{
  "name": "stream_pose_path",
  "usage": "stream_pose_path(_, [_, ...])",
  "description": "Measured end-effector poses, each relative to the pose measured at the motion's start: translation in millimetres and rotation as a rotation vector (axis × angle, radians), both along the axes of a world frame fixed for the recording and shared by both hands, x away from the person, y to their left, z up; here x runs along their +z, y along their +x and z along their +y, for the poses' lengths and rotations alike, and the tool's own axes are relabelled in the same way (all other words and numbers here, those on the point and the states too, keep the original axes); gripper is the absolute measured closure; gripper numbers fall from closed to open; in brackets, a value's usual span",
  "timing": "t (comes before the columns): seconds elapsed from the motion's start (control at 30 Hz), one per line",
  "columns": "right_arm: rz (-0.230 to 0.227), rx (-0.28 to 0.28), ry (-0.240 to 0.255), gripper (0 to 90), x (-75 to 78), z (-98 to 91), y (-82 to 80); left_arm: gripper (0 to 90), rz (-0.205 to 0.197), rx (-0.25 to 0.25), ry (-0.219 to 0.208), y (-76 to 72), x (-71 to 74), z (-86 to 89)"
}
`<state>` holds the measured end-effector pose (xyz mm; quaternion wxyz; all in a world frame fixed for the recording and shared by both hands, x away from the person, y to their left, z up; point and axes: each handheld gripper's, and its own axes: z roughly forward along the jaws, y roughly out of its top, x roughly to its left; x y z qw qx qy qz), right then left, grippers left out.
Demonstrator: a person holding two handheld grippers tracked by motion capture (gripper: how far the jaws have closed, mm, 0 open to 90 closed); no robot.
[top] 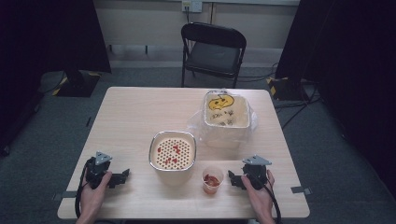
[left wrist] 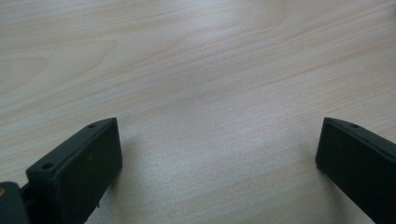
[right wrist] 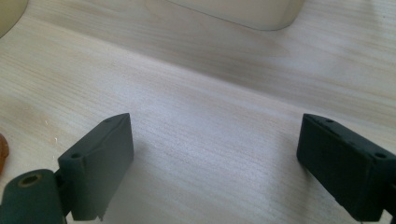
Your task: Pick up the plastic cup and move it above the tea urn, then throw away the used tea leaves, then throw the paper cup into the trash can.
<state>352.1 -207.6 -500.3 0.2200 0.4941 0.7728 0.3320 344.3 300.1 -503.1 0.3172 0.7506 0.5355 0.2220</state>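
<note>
A cream bowl with a perforated insert point(top: 172, 151) sits mid-table with a few red bits on the insert. Just right of it stands a small clear cup point(top: 212, 179) holding red pieces. Behind them is a white square bin point(top: 226, 112) lined with a plastic bag, with a banana peel inside. My left gripper point(top: 122, 176) rests near the front left edge, jaws pointing right, open point(left wrist: 218, 140) over bare wood. My right gripper point(top: 232, 178) lies just right of the cup, open point(right wrist: 215, 133), nothing between its jaws. The cup's edge point(right wrist: 2, 151) shows at far left of the right gripper view.
The wooden table point(top: 130, 116) has bare room on its left half. A black folding chair point(top: 212, 51) stands beyond the far edge. The bin's base point(right wrist: 233, 9) lies ahead of the right gripper. Dark curtains and cables flank the table.
</note>
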Motion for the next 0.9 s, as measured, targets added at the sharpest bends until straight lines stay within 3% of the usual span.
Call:
stream_pose_path(0.27, [-0.001, -0.018, 0.002, 10.4, 0.1, 1.0, -1.1, 0.0, 0.000, 0.000, 0.000, 0.0, 0.0, 0.0])
stream_pose_path(0.5, [-0.008, 0.000, 0.019, 13.4, 3.9, 0.3, -4.1, 0.0, -0.001, 0.000, 0.000, 0.1, 0.0, 0.0])
stream_pose_path(0.73, [-0.008, 0.056, 0.056, 14.0, 13.0, 0.4, -14.8, 0.0, 0.000, 0.000, 0.000, 0.0, 0.0, 0.0])
stream_pose_path(0.8, [0.019, 0.080, 0.085, 14.6, 16.7, 0.6, -21.0, 0.0, -0.001, -0.001, 0.001, 0.1, 0.0, 0.1])
stream_pose_path(0.9, [0.021, 0.099, 0.100, 15.6, 19.4, 1.8, -25.4, 0.0, 0.000, 0.000, 0.000, 0.0, 0.0, 0.0])
